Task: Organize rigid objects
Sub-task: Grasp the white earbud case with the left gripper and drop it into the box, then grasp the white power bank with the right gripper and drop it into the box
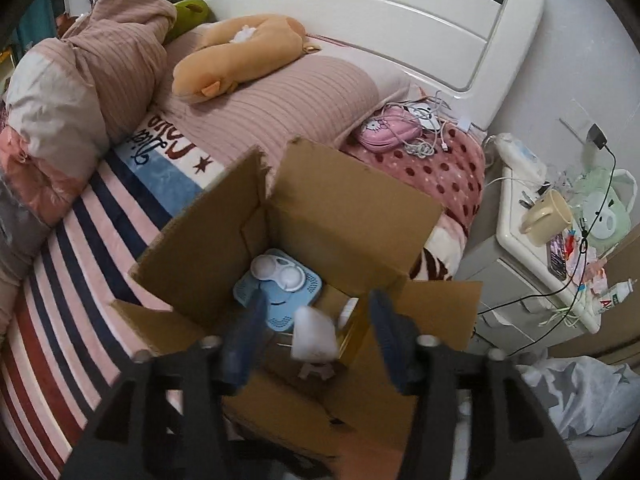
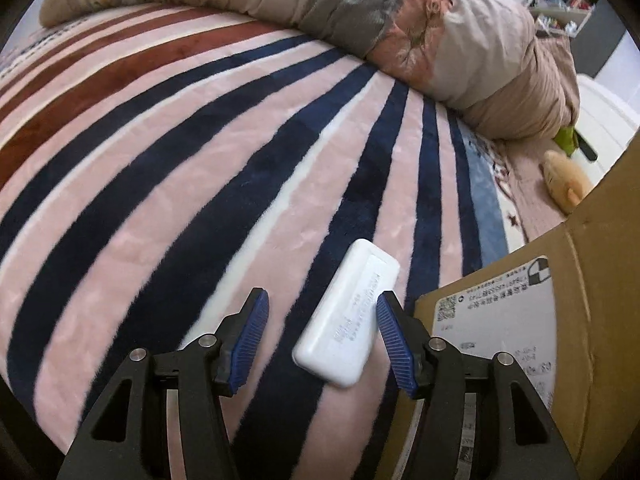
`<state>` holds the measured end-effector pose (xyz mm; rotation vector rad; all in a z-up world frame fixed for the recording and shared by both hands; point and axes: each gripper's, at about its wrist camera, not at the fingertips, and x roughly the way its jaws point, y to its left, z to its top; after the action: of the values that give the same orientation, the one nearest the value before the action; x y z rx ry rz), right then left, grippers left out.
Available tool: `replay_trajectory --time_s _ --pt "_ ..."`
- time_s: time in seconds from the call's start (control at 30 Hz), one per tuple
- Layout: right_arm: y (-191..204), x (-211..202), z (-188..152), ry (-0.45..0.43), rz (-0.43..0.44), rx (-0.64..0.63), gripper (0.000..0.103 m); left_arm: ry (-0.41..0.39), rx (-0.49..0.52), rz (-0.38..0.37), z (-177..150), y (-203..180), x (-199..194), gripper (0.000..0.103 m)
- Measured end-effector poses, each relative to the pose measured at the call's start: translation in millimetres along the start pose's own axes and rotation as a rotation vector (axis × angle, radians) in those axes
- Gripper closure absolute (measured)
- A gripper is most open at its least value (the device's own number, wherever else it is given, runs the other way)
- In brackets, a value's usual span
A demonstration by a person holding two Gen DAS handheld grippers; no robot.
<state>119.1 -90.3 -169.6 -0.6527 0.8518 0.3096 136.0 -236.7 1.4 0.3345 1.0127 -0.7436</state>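
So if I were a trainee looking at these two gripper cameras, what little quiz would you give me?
1. True or false: the right gripper is clamped shut on the white case.
2. Where does the blue perforated tray lie? A) on the nightstand B) inside the cardboard box C) on the pillow
3. Fill in: the white case lies on the ______ blanket.

Key:
1. False. Its jaws are open on either side of the case, which lies on the bed.
2. B.
3. Striped.
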Motion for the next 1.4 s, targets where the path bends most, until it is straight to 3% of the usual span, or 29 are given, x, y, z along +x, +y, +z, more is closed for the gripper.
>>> replay_trajectory --time_s 0.03,0.2,0.3,0.33,0.4,0.53,0.6,0.7,0.8,0.9,0.97,1.0,1.07,1.1,1.13,1.27,1.4 --pt "2.1 1.2 -0.7 0.003 -0.010 -0.021 0.050 -0.014 0.000 0.005 -0.1 1.9 -2.4 0.039" --pt "7.1 7.4 -5.9 -0.016 -0.052 -0.073 0.047 -0.087 -0.031 0.008 -11.5 18.2 -27.1 0.038" --pt "-2.2 10.8 -2.3 -0.017 -0.029 -0.030 0.058 -0.137 -0.076 0.049 -29.8 42.2 -50.6 0.038" --pt "-3.8 11.5 -3.1 -0.021 -0.028 -0.027 0.064 -0.156 -0.101 0.075 -38.5 52.6 -59.3 0.038" --pt "-5.8 12.5 -4.1 -0.037 -0.021 -0.020 0.064 -0.199 -0.161 0.129 -64.3 77.0 -77.9 0.038" --pt "-6.7 9.3 -5.3 -0.071 0.003 0.002 0.068 -0.252 -0.266 0.142 -117.0 116.4 -96.5 0.038" --pt "-6.6 4.5 -5.7 -0.098 0.084 -0.009 0.069 -0.264 -0.324 0.162 -145.9 136.6 -99.3 0.038" --pt "-7.5 -6.0 -5.8 -0.134 0.282 -0.031 0.069 -0.262 -0.411 0.197 -186.7 167.1 -95.5 0.038" --pt "-2.8 -13.5 -8.1 -0.144 0.376 -0.063 0.068 -0.240 -0.460 0.234 -213.7 186.6 -84.0 0.038" --pt "4.0 -11.3 -8.8 -0.110 0.322 -0.075 0.065 -0.223 -0.501 0.248 -231.2 196.5 -69.3 0.038" --pt "1.9 -10.0 -8.2 -0.101 0.274 -0.058 0.042 -0.220 -0.519 0.241 -242.3 199.6 -60.7 0.038" --pt "1.7 -8.3 -6.9 -0.102 0.277 -0.054 0.040 -0.224 -0.525 0.227 -246.2 199.9 -56.8 0.038" --pt "2.8 -2.2 -4.7 -0.100 0.321 -0.060 0.045 -0.220 -0.534 0.206 -249.3 201.1 -49.7 0.037" --pt "4.6 1.7 -3.5 -0.091 0.346 -0.056 0.055 -0.212 -0.544 0.204 -251.0 201.3 -45.8 0.037" --pt "4.4 1.6 -5.0 -0.085 0.364 -0.051 0.072 -0.205 -0.550 0.205 -252.0 201.4 -43.5 0.037" --pt "14.3 -17.2 -2.4 -0.118 0.278 -0.102 0.072 -0.212 -0.570 0.209 -253.6 201.1 -43.3 0.037" --pt "3.8 -73.3 3.8 -0.203 0.249 -0.085 0.072 -0.251 -0.584 0.218 -254.9 190.9 -56.8 0.037"
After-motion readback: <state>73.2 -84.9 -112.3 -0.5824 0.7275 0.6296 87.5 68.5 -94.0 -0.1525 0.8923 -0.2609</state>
